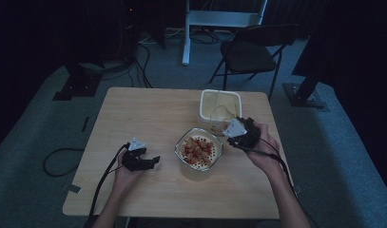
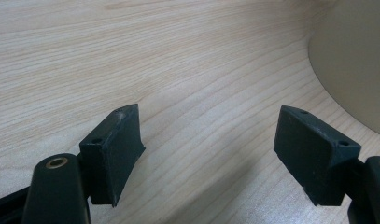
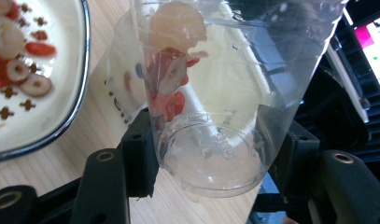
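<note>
While the light wooden table (image 1: 148, 114) lies under dim light in the high view, the left gripper (image 1: 155, 159) rests low on its near left part in the person's left hand (image 1: 126, 176), pointing towards the middle. Its two black jaws stand released and wide apart in the left gripper view, with bare wood grain between them. Just to its right sits the round cream strainer bowl (image 1: 198, 153) with a perforated floor, scattered with red and pale fruit pieces (image 1: 197, 149). Behind that bowl stands the square cream plastic tub (image 1: 220, 108). Farthest right, the right gripper (image 3: 211, 158) is clenched around the clear plastic cup (image 3: 215, 102), tilted on its side beside the bowl, with a few red and pale pieces clinging inside.
</note>
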Demonstrator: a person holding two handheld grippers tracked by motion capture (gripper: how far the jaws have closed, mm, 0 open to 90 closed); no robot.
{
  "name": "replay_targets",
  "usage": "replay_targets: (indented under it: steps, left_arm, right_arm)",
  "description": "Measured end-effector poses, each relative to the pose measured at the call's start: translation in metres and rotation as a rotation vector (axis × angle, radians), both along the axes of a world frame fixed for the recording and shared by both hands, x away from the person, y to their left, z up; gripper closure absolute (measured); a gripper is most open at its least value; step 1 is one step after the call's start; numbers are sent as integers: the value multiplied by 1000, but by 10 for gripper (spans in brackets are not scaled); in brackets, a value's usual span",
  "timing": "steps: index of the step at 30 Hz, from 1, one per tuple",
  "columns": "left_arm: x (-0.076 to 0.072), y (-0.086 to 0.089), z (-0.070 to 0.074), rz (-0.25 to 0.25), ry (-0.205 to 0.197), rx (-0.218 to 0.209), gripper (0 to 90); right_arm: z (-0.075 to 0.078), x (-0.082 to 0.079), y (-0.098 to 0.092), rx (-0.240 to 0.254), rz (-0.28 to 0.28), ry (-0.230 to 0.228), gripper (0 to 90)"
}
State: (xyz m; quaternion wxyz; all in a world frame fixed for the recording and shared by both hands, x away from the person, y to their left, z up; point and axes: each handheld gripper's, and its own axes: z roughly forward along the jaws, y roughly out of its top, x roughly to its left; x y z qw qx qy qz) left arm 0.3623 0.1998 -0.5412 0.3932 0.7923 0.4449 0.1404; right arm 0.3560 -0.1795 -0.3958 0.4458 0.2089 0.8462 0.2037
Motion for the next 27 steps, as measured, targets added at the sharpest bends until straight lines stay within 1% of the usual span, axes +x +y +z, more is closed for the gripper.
replay_targets:
  steps: [2, 3, 4, 5, 6, 7, 8, 12, 16, 20, 27]
  left_arm:
    - [0, 0, 0, 1, 3, -2, 240]
    - [0, 0, 0, 1, 3, -2, 240]
    - [0, 0, 0, 1, 4, -2, 240]
    - [0, 0, 0, 1, 4, -2, 240]
    - [0, 0, 0, 2, 2, 2, 240]
    - [0, 0, 0, 2, 2, 3, 240]
    - [0, 0, 0, 3, 2, 1, 240]
    - [0, 0, 0, 1, 0, 0, 240]
    - [0, 0, 0, -1, 3, -1, 240]
    - [0, 0, 0, -1, 3, -1, 240]
    - [-1, -1, 0, -3, -1, 6, 240]
  right_arm:
    - [1, 3, -1, 30, -7, 9, 430]
    - [1, 3, -1, 30, -7, 9, 430]
    - [2, 4, -2, 45, -10, 13, 430]
    - [2, 4, -2, 45, -10, 13, 430]
    - [2, 5, -3, 57, -12, 16, 430]
    - [3, 10, -5, 86, -19, 24, 429]
    - [4, 11, -6, 100, -23, 28, 429]
    - [8, 22, -10, 186, -43, 42, 429]
    - [10, 32, -11, 228, -56, 53, 428]
    - [12, 42, -12, 293, -67, 69, 427]
    - [13, 60, -13, 366, -91, 95, 426]
